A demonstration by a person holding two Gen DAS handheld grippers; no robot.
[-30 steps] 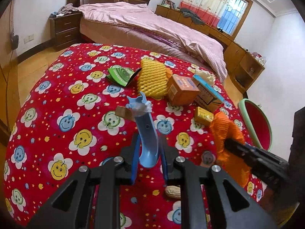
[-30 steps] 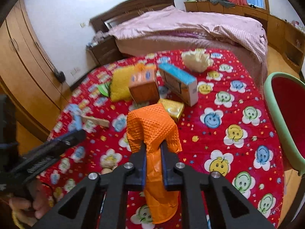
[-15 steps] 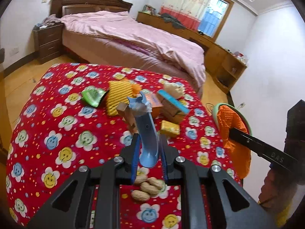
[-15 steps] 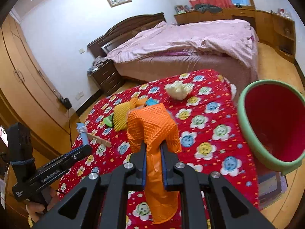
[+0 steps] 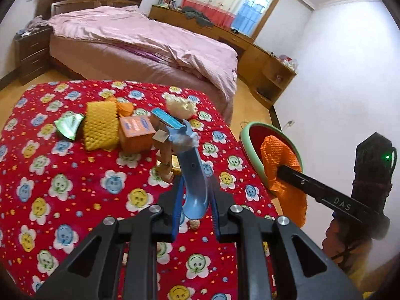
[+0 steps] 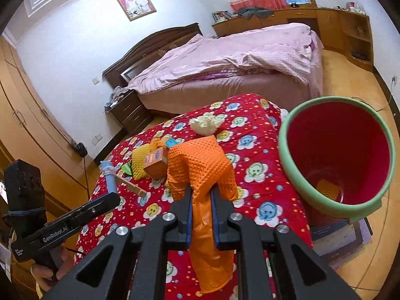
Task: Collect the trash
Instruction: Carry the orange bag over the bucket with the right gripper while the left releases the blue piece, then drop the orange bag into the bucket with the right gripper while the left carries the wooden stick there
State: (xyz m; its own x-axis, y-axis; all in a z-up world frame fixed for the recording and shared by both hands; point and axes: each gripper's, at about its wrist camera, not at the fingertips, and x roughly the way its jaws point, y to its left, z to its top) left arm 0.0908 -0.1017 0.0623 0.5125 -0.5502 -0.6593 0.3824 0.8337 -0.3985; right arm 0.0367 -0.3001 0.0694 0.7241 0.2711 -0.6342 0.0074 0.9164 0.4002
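My left gripper [image 5: 195,187] is shut on a blue plastic piece [image 5: 193,175] with a wad of wrap at its tip, held above the red flowered tablecloth [image 5: 62,175]. My right gripper [image 6: 201,192] is shut on an orange foam net [image 6: 200,165], held above the table's right edge beside the red bin with a green rim [image 6: 335,155]. In the left wrist view the orange foam net [image 5: 277,160] hangs in front of the bin [image 5: 246,137]. A yellow net piece [image 6: 328,188] lies inside the bin.
On the table lie a yellow foam net [image 5: 100,125], a green wrapper [image 5: 68,126], an orange box [image 5: 136,131], a blue-topped box [image 5: 166,118], a wooden clip [image 5: 163,155], crumpled tissue [image 5: 180,105] and a peanut [image 5: 195,223]. A bed [image 5: 140,42] stands behind.
Both grippers have lifted and swung right with their loads. The orange net now hangs next to the bin's opening, which has come closer in the right wrist view.
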